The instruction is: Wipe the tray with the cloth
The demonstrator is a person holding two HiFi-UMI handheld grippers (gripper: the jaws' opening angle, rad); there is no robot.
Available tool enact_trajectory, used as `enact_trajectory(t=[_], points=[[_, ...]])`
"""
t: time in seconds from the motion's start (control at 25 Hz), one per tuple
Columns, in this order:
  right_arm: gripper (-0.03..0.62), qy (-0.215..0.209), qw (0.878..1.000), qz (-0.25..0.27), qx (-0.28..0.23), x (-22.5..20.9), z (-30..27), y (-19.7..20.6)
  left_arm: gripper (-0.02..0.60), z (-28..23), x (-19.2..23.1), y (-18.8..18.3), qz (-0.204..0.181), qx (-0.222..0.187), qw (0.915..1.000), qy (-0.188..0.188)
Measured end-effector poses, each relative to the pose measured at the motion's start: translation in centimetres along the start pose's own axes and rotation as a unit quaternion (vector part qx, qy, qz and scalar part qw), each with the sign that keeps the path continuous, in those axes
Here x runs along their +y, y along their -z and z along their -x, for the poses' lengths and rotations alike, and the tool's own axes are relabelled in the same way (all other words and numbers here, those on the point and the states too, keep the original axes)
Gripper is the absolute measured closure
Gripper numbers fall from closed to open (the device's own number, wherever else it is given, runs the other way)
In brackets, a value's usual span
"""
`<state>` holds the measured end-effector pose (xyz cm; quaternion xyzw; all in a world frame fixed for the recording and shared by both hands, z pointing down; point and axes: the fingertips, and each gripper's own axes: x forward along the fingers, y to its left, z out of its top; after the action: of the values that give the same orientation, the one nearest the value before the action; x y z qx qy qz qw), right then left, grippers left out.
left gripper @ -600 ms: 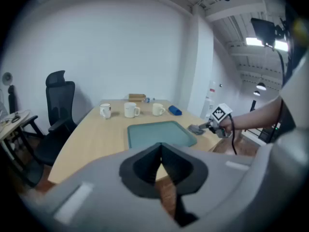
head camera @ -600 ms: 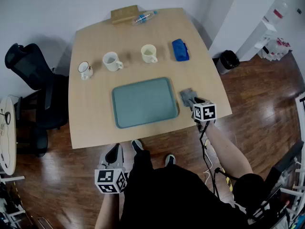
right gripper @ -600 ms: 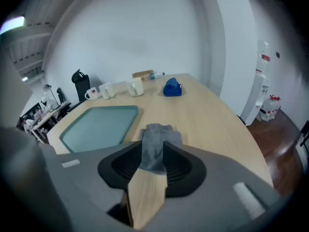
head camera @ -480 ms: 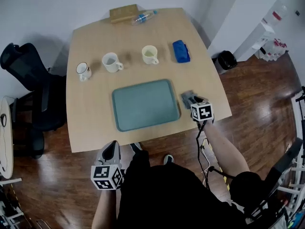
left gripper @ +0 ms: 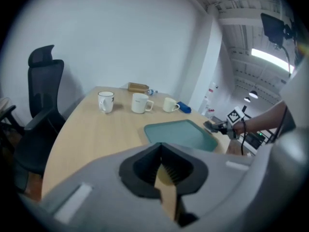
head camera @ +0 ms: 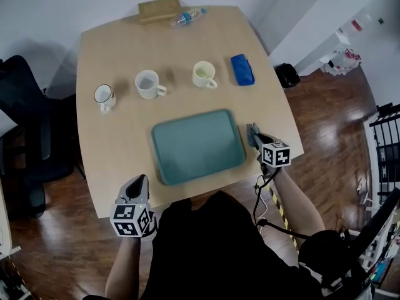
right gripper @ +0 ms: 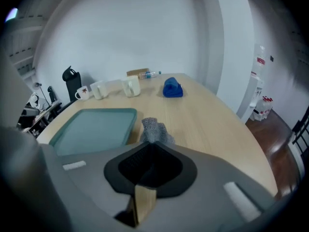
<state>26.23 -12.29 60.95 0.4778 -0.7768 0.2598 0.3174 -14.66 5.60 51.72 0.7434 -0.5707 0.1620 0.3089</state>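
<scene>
The teal tray (head camera: 197,145) lies flat on the wooden table, nearer its front edge, with nothing on it. My right gripper (head camera: 255,136) is just off the tray's right rim, shut on a grey cloth (head camera: 251,130). In the right gripper view the cloth (right gripper: 154,129) bunches out of the jaws and rests on the table beside the tray (right gripper: 94,127). My left gripper (head camera: 137,186) hangs at the table's front left edge, shut and empty, away from the tray (left gripper: 181,133).
Three mugs stand in a row behind the tray: a rimmed one (head camera: 104,96), a white one (head camera: 149,84) and a cream one (head camera: 204,74). A blue object (head camera: 242,69) lies right of them. A bottle (head camera: 186,17) and wooden block (head camera: 158,9) sit at the far edge. A black chair (head camera: 28,124) stands left.
The head view has shifted. My right gripper stays beside the tray's right rim with the cloth. My left gripper has come up closer to the table's front edge.
</scene>
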Motion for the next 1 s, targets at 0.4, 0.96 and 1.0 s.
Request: enact_trajectory(t=[0.4, 0.96, 1.0], points=[[0.563, -0.006, 0.993, 0.114, -0.001, 6.5, -4.5, -7.0, 0.54, -6.9, 1.2, 4.2, 0.049, 0.109, 0.9924, -0.029], [0.563, 0.023, 0.986, 0.149, 0.075, 9.7, -10.0, -6.3, 0.534, -9.6, -1.1, 7.7, 0.036, 0.183, 0.9816, -0.041], [0.563, 0.015, 0.986, 0.144, 0.078, 10.6, -10.3, -6.1, 0.534, -9.6, -1.1, 7.7, 0.042, 0.181, 0.9818, -0.037]])
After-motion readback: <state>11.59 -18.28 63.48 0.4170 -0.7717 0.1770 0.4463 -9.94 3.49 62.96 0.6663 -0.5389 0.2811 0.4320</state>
